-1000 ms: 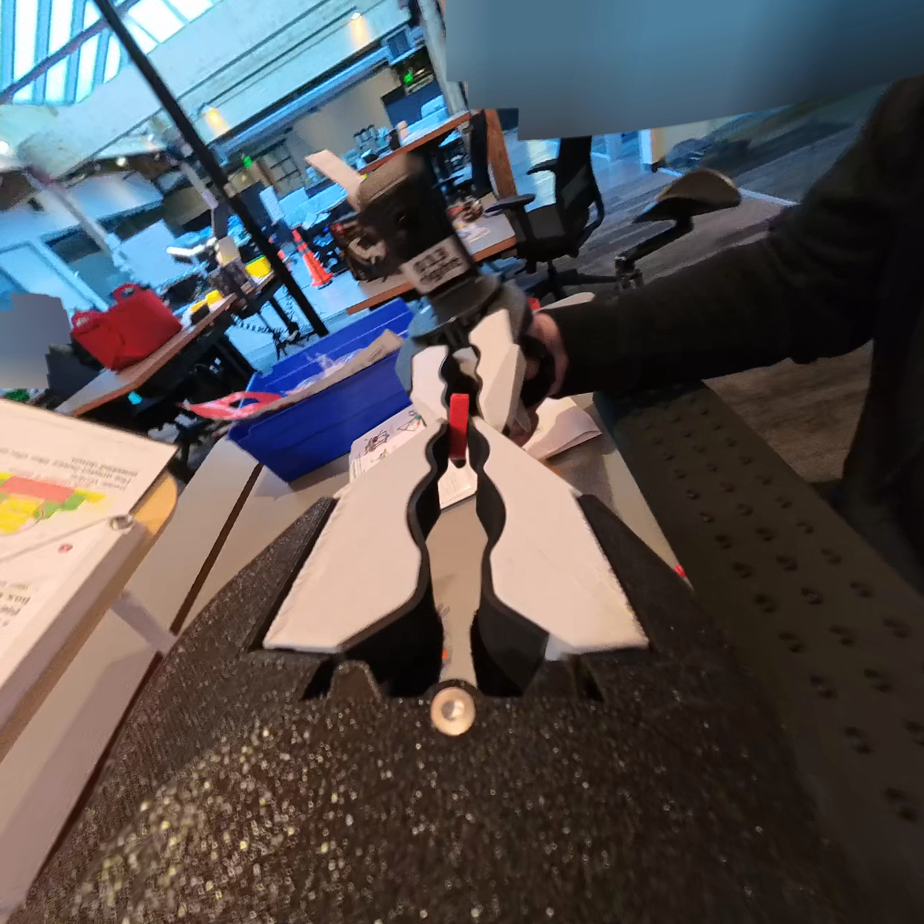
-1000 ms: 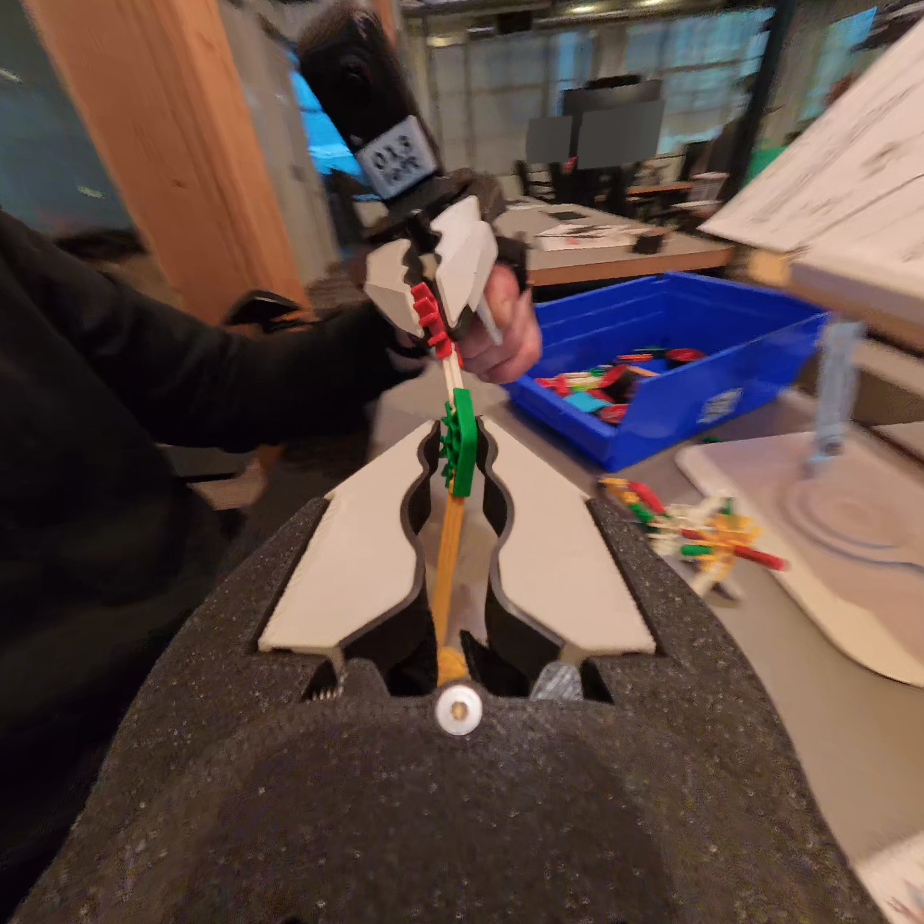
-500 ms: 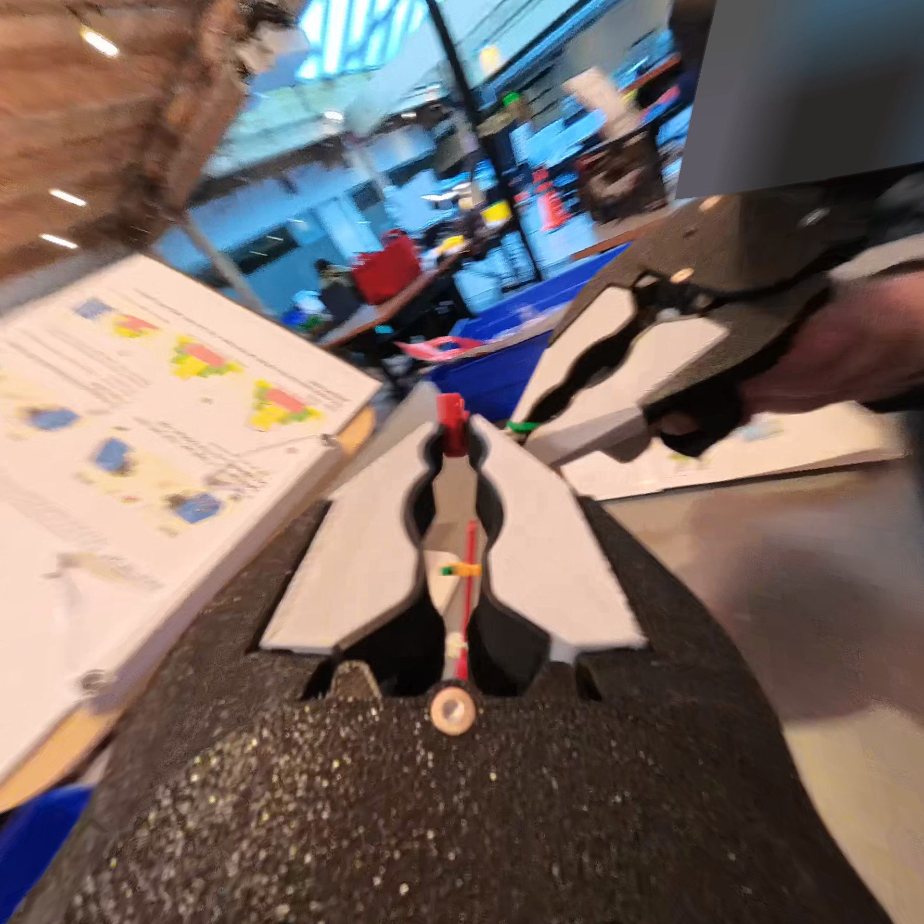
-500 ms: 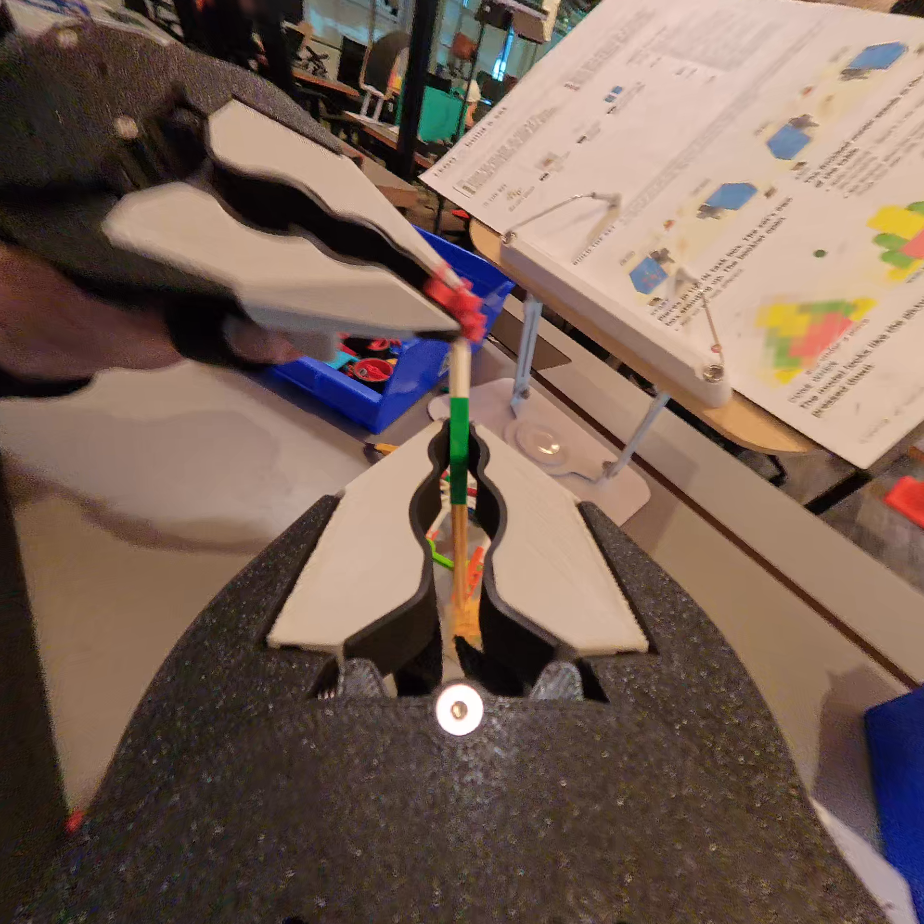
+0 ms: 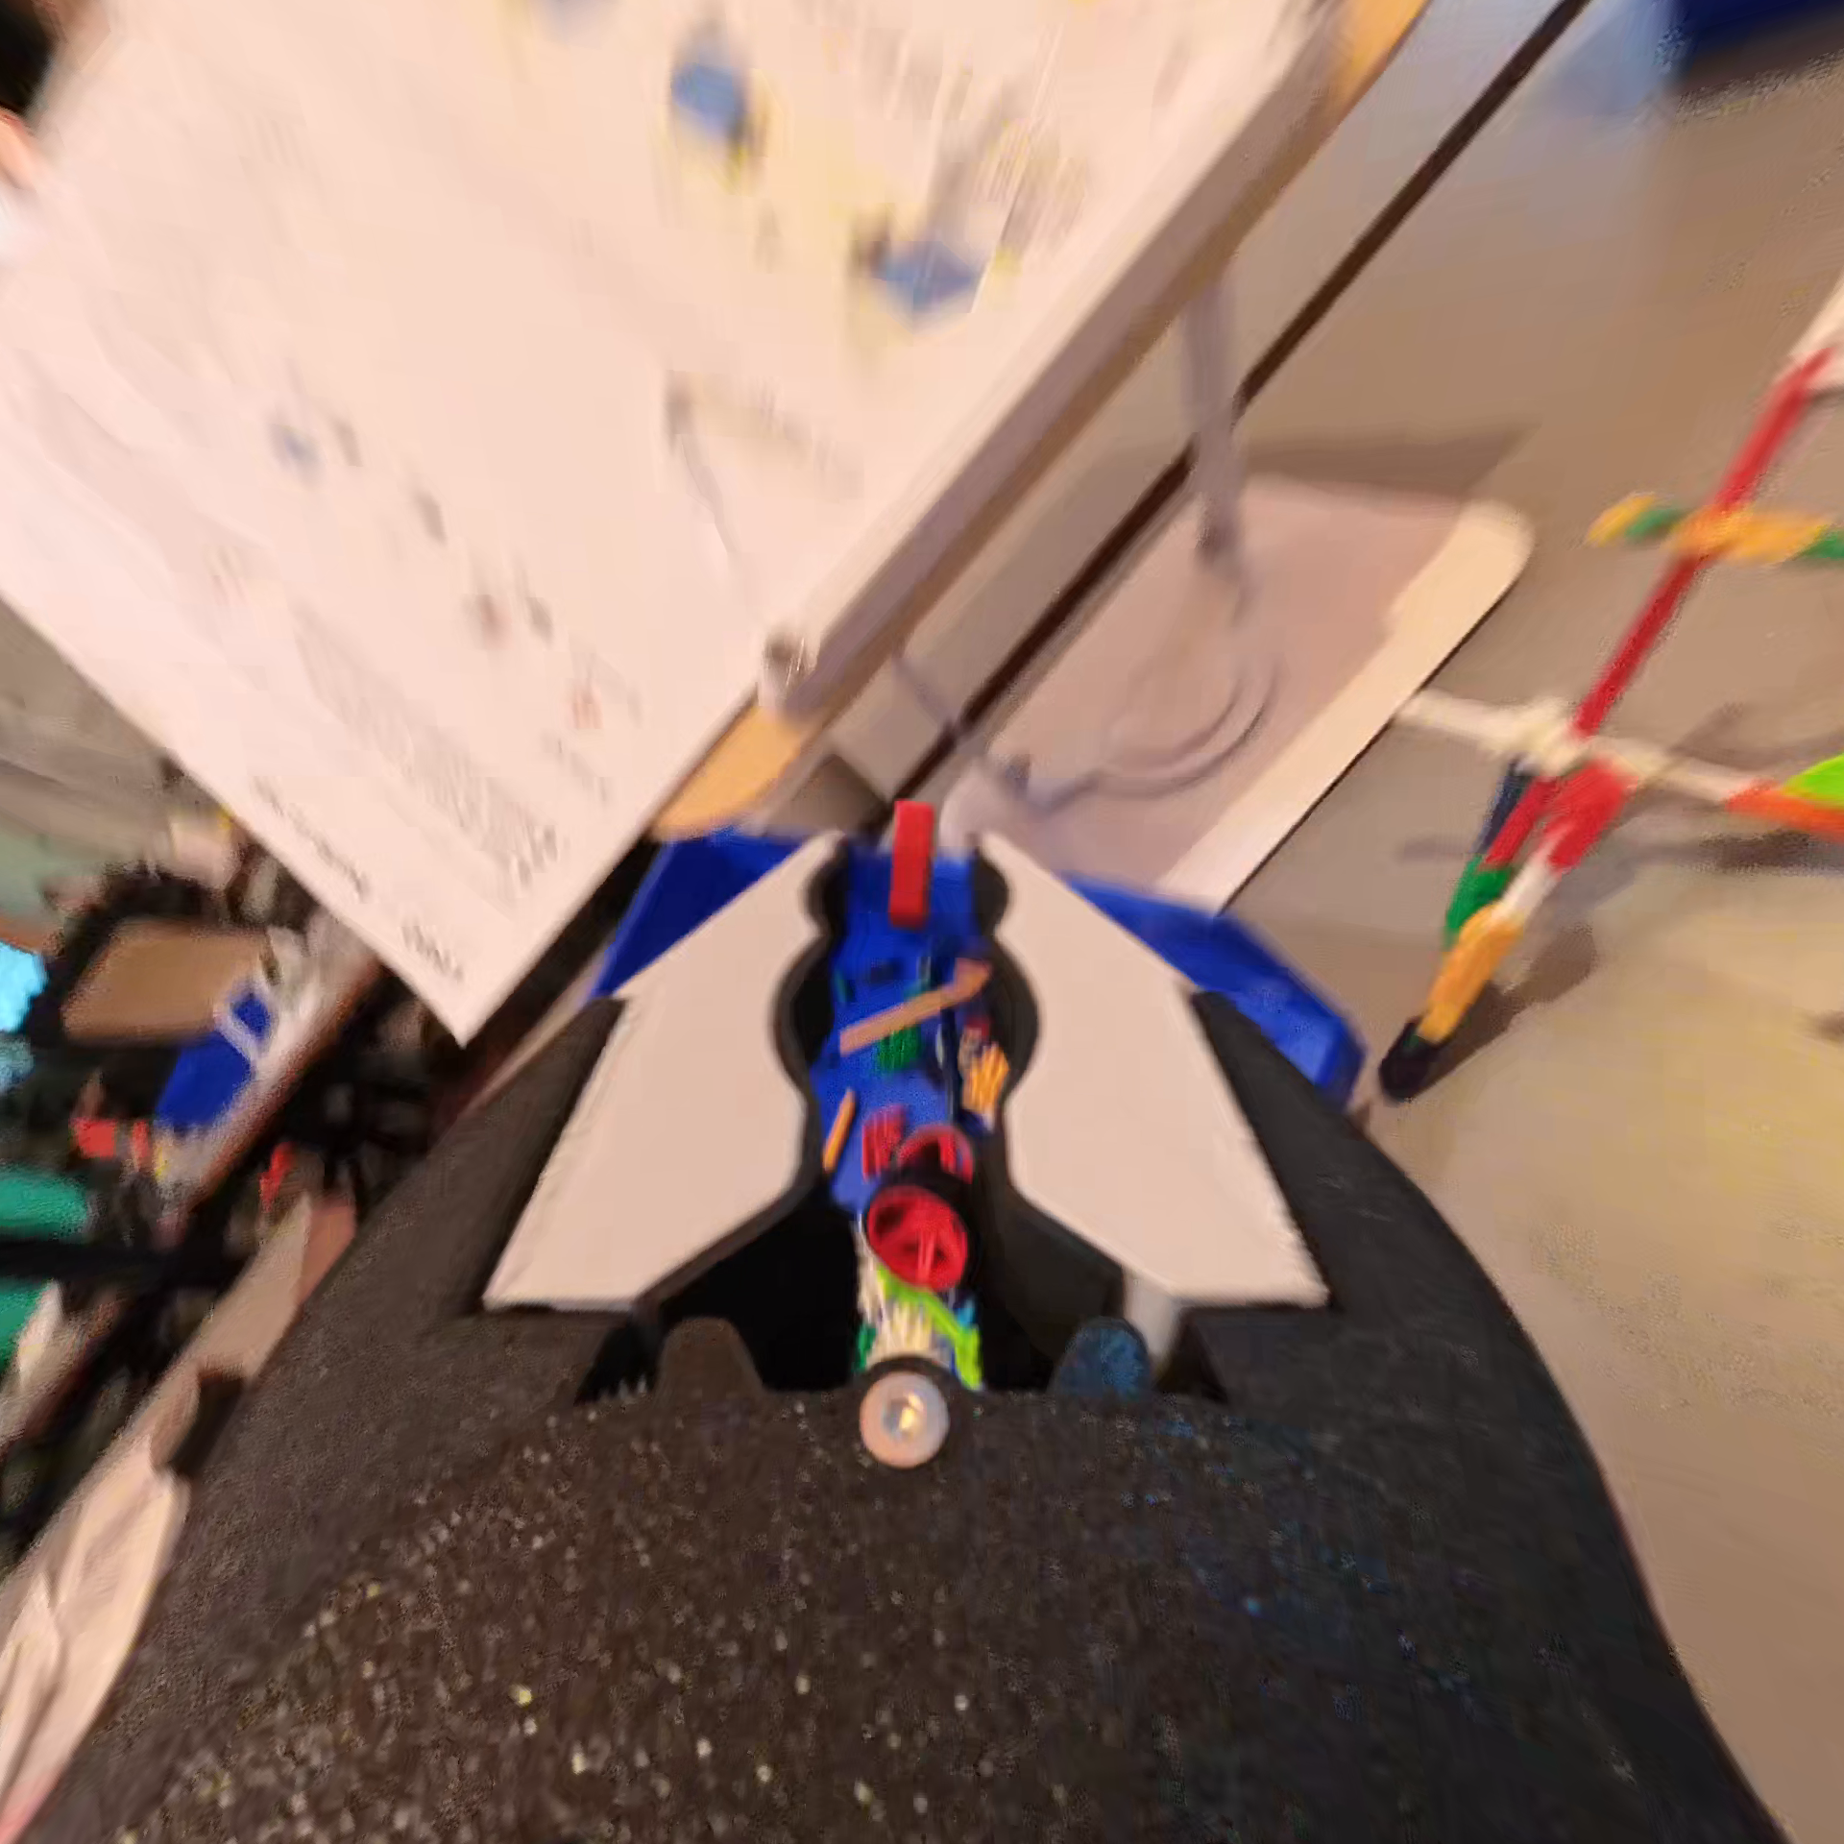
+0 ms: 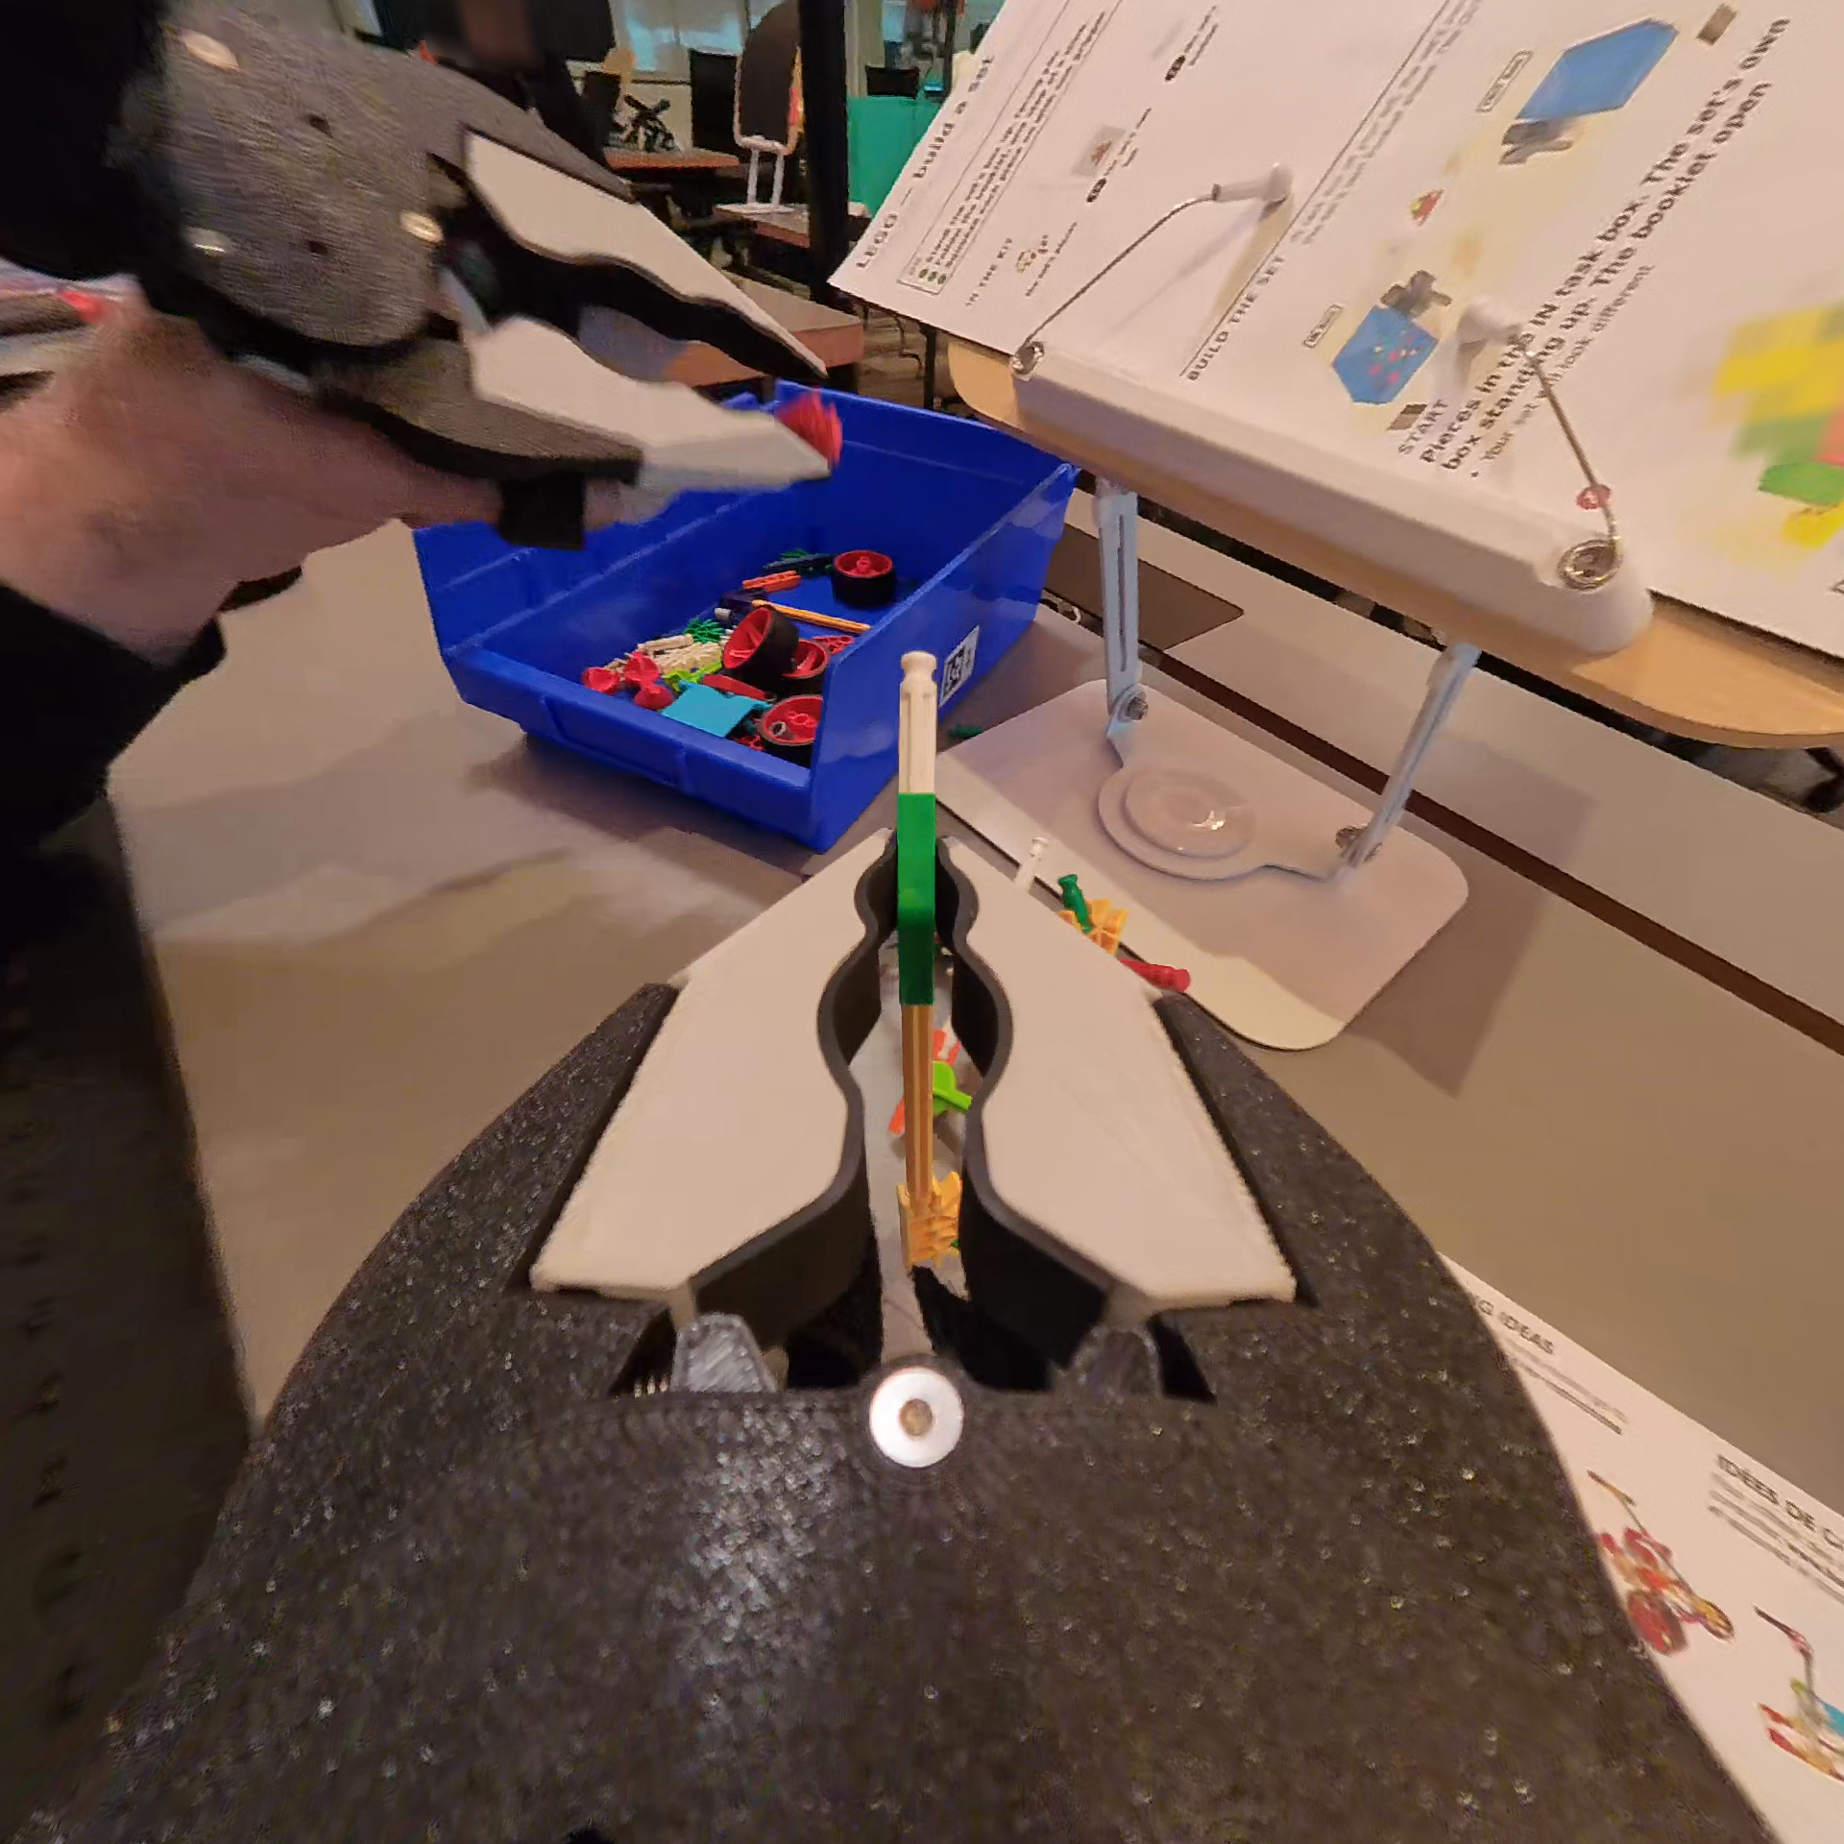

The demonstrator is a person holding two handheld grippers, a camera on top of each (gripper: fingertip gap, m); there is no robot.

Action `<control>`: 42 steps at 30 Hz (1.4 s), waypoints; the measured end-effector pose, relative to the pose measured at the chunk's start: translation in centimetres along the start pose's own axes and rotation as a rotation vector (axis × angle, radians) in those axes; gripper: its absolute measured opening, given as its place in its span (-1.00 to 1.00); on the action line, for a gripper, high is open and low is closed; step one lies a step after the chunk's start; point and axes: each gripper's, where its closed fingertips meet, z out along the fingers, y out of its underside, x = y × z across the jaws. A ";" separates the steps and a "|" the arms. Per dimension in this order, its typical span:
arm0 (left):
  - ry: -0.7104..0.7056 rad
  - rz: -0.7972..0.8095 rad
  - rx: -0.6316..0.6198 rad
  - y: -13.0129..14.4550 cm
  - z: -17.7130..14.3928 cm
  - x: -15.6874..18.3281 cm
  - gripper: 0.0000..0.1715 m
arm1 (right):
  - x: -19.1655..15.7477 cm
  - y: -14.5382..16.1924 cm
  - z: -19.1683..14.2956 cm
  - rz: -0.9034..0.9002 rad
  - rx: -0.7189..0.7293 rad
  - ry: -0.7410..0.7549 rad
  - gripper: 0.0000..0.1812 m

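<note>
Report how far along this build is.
Done: a partial rod model sits on the table. In hand: the right claw grips a green connector with rods plugged in; a red connector sits between the left claw's tips above the blue bin. Left: loose parts in the bin.
</note>
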 end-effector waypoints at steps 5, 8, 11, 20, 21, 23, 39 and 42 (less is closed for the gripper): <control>0.016 -0.051 0.021 0.1 0.3 -0.3 -0.28 | -0.8 -0.8 -0.3 0.086 0.058 -0.113 -0.96; 0.090 0.024 0.215 -4.7 -2.0 2.3 -0.30 | -1.7 -1.0 -0.7 0.105 0.071 -0.203 -0.96; 0.359 0.007 0.427 -9.0 -5.2 7.9 -0.38 | -3.0 -0.8 -1.0 0.099 0.066 -0.301 -0.96; 0.836 0.000 0.520 -10.3 -9.5 15.5 -0.77 | -6.3 -0.3 -2.2 -0.115 0.034 -0.421 -0.96; 0.866 -0.012 0.536 -10.5 -9.8 15.9 -0.83 | -6.5 -0.3 -2.3 -0.119 0.039 -0.432 -0.96; 0.922 -0.044 0.546 -10.7 -10.3 16.4 -0.87 | -6.8 -0.5 -2.5 -0.108 0.058 -0.455 -0.96; 0.284 0.093 0.631 -14.1 -6.9 14.6 -0.98 | -1.2 -3.0 -1.6 0.123 0.183 -0.131 -0.96; 0.071 0.261 0.592 -13.9 -5.7 14.0 -0.98 | -0.3 -2.7 -0.8 0.200 0.167 -0.052 -0.97</control>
